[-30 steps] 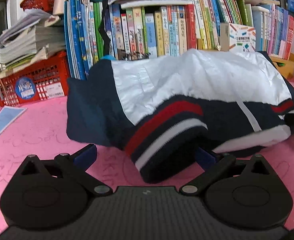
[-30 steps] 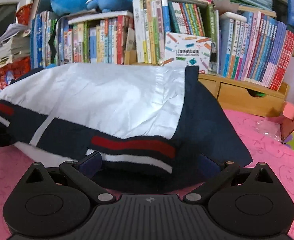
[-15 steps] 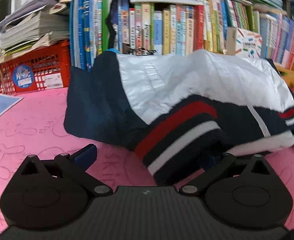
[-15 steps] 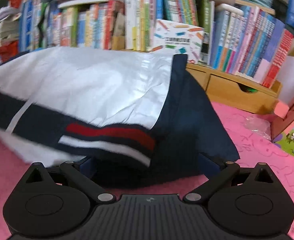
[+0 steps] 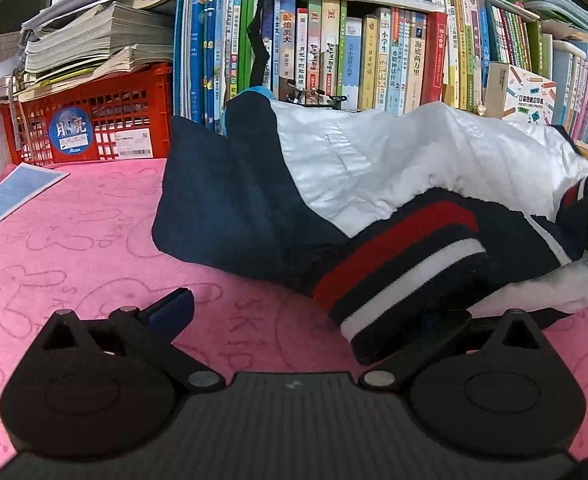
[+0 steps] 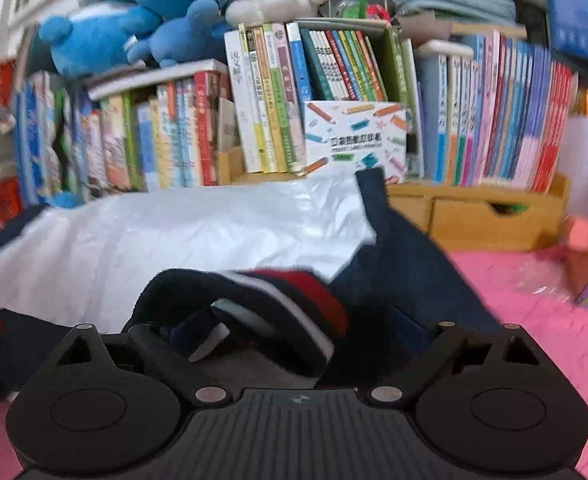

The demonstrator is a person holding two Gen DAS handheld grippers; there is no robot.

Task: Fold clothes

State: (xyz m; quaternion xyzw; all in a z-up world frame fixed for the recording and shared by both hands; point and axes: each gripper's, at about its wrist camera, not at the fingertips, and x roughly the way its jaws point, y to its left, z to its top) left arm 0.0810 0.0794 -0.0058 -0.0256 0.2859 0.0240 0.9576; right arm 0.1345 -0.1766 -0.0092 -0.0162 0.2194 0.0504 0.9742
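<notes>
1. Jacket: navy and white with red-white striped ribbing, bunched on the pink mat in front of the books. A second ago its right hem lay flat; now the ribbed hem is curled up and back over the white panel.
2. Right gripper: jaws wide but have just been closing, hem between them; a firm grip cannot be told. It has shifted sideways, view blurred.
3. Left gripper: jaws wide apart; left finger bare over the mat, right finger hidden under the striped cuff; not gripping.
4. Red crate: contents unclear; paper stacks on top.
5. Wooden drawer box: books stand on it.
6. Open mat lies left of the jacket, up to a blue sheet, and on its right.
</notes>
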